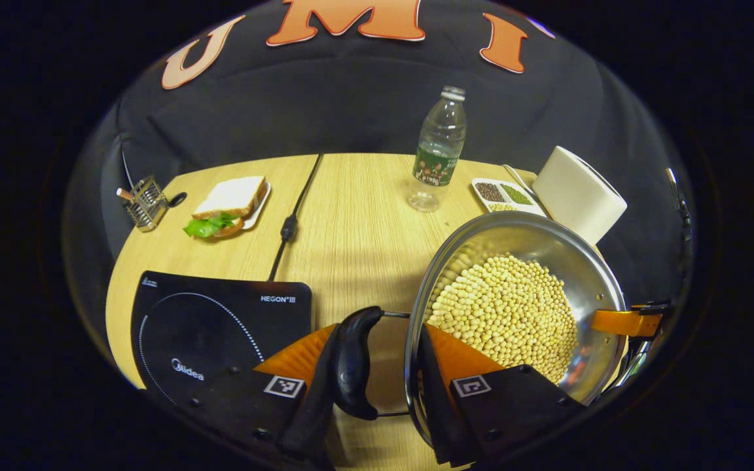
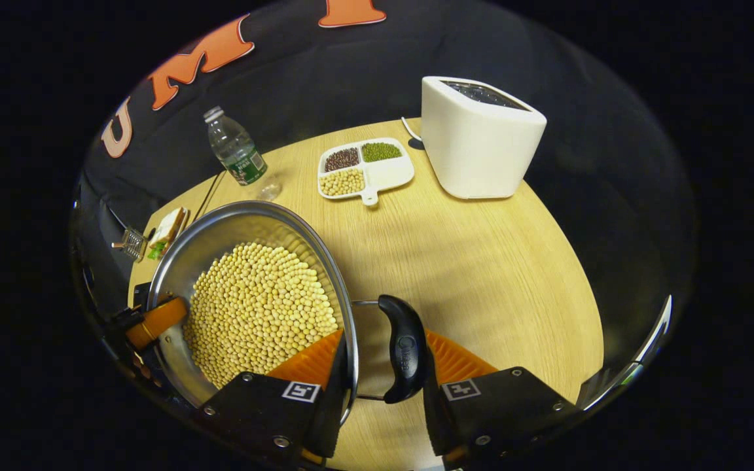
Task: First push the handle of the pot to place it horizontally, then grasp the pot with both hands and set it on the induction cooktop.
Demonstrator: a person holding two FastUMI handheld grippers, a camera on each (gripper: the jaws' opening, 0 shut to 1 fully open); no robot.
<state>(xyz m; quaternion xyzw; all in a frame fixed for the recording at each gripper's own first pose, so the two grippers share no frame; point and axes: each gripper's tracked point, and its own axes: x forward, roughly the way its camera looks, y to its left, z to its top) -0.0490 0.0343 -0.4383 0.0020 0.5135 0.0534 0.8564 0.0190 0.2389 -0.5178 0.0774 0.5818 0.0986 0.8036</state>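
Steel pot [image 1: 514, 307]: left claw [image 1: 377, 386] and right claw [image 2: 380, 386] each clamp a side handle.

Water bottle [image 1: 438, 149] stands at the table's [image 1: 357, 216] back edge, sandwich plate [image 1: 232, 206] off to its left, divided bean dish [image 1: 506, 195] and white toaster [image 1: 578, 191] to its right.

both views close, opposite sides, sharing pot [image 1: 514, 307] [image 2: 252, 294]

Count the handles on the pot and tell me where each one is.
2. One handle sits on the pot's cooktop side, between the left gripper's fingers. The other handle is on the opposite side, between the right gripper's fingers.
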